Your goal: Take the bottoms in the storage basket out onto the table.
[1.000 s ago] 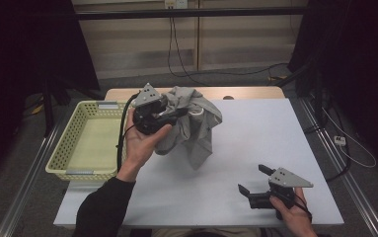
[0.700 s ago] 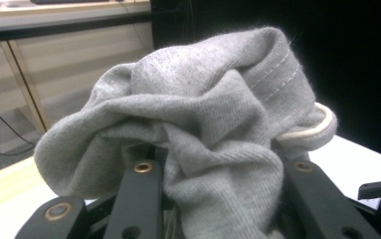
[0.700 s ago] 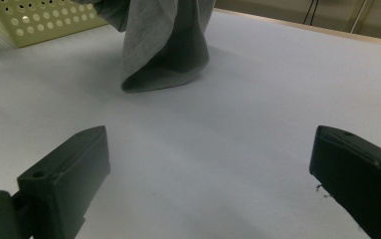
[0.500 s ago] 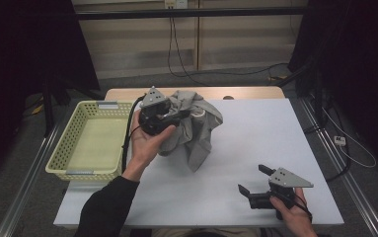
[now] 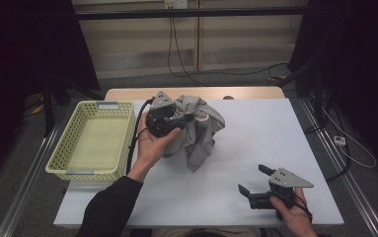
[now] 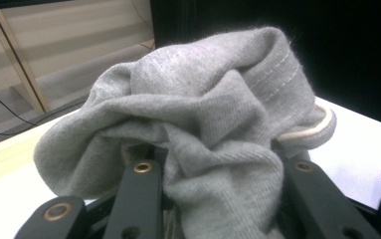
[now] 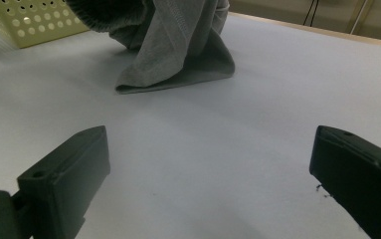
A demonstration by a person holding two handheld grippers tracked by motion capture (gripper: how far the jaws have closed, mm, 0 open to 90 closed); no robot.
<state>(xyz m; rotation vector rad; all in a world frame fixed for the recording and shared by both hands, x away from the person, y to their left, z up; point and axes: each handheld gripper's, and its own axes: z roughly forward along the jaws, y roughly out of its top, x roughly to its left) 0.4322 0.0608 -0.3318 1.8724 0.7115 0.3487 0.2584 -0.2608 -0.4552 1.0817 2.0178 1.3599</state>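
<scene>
High view, from left to right: a pale yellow perforated basket [image 5: 92, 143] sits on the left part of the white table [image 5: 255, 143], its bare floor showing. Just to its right the person's left hand [image 5: 152, 148] grips the left gripper [image 5: 189, 118], whose jaws are clamped on a bunched grey sweatshirt [image 5: 201, 131]; most of the cloth hangs lifted from the jaws, while its lower fold touches the tabletop near the middle. In the left gripper view the crumpled knit fabric [image 6: 203, 114] is pinched between the two black jaws and spills over them, a cream-edged hem [image 6: 312, 130] showing at the right. Well apart from the garment, near the table's front right corner, the right hand [image 5: 290, 217] holds the right gripper [image 5: 253, 180] low over the surface with its jaws spread wide and nothing between them. In the right gripper view the parted jaws frame bare table, with the sweatshirt's trailing corner [image 7: 178, 69] lying flat farther off and a corner of the basket [image 7: 26, 20] at upper left.
</scene>
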